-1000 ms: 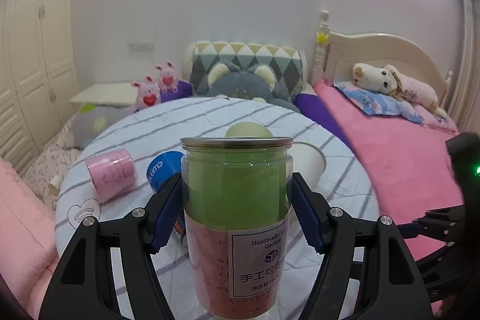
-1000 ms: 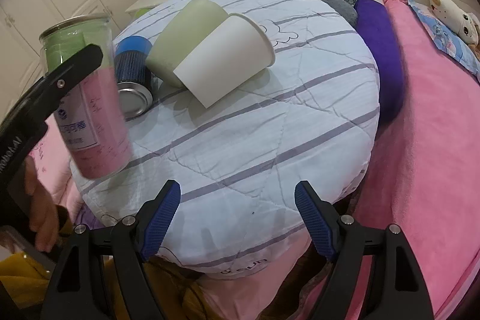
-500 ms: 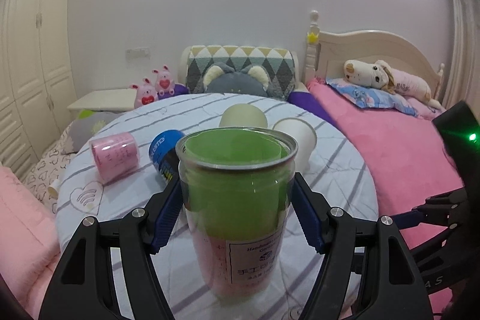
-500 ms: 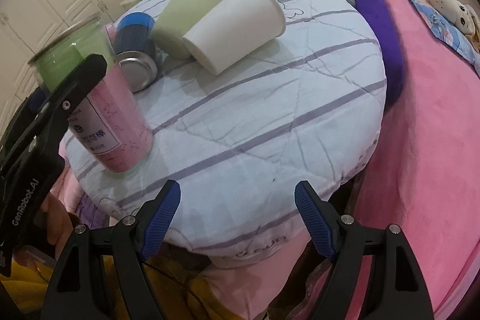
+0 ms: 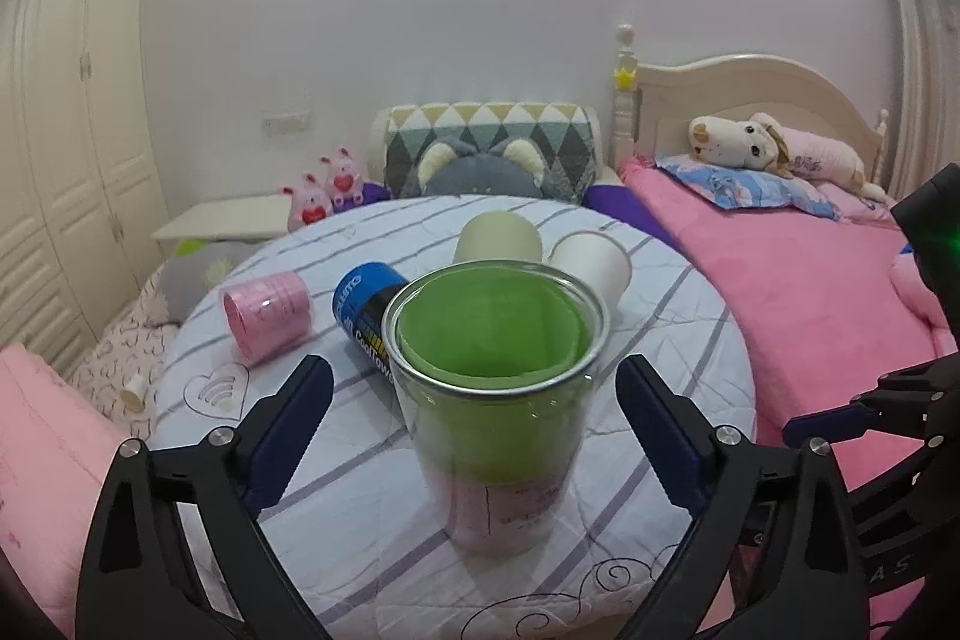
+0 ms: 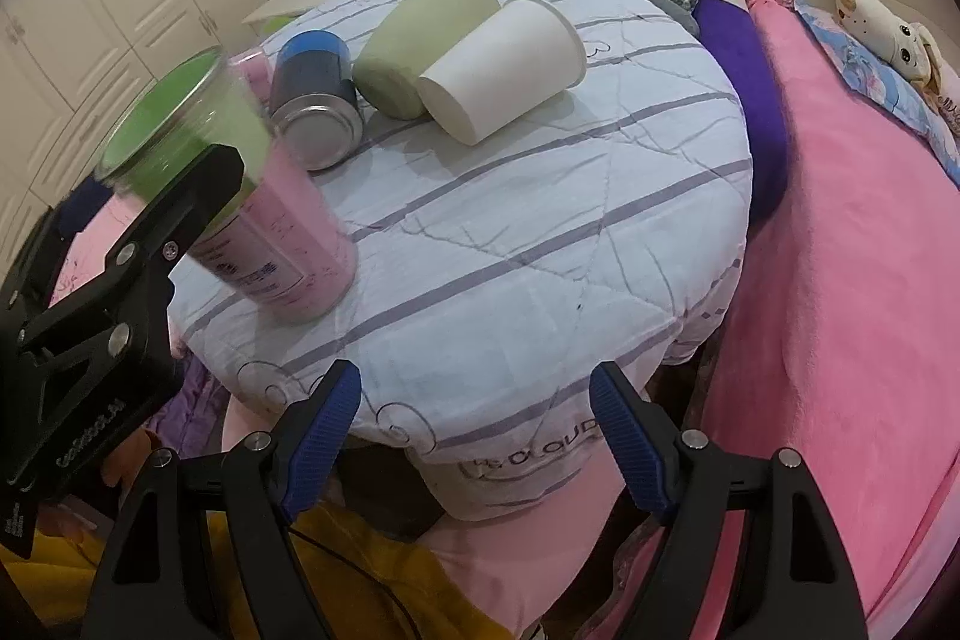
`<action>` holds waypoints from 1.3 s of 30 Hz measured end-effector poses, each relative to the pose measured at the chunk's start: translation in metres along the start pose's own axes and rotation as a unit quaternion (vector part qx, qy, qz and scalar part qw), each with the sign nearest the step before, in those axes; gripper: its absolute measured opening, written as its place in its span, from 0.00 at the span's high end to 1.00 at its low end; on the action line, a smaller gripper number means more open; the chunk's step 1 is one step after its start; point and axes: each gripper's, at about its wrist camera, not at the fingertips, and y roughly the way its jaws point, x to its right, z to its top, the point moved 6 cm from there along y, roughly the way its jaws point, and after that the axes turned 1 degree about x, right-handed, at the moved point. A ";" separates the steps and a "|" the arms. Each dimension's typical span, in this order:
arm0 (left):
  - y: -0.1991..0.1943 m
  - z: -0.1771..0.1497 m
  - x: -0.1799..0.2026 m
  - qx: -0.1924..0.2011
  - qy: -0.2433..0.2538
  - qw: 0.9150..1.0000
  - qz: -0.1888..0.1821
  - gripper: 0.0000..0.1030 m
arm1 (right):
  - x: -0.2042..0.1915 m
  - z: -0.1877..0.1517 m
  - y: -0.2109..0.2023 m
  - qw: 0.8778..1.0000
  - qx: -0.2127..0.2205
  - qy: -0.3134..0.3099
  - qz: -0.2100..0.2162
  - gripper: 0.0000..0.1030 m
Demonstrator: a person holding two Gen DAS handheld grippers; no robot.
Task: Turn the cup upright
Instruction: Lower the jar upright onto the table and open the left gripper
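Released upright, one clear cup (image 5: 495,400) stands between the wide-open left hand-held gripper (image 5: 474,430); four others lie sideways.

"CoolTowe" is printed in white on the blue can (image 5: 367,316), its ending hidden. "CLOUD" is stitched on the tablecloth (image 6: 540,451) hem. Label print on the green-and-pink cup (image 6: 264,274) cannot be read.
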 end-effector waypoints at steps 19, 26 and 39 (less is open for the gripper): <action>-0.016 -0.002 -0.001 -0.001 0.009 1.000 -0.007 0.04 | -0.007 -0.021 -0.028 0.999 0.030 -0.002 -0.017 0.22; -0.033 -0.005 -0.003 0.009 0.011 1.000 -0.007 0.04 | -0.016 -0.031 -0.040 0.999 0.044 -0.005 -0.018 0.22; -0.061 -0.005 -0.015 0.052 0.020 0.998 0.001 0.01 | -0.031 -0.041 -0.065 0.991 0.128 0.002 -0.025 0.22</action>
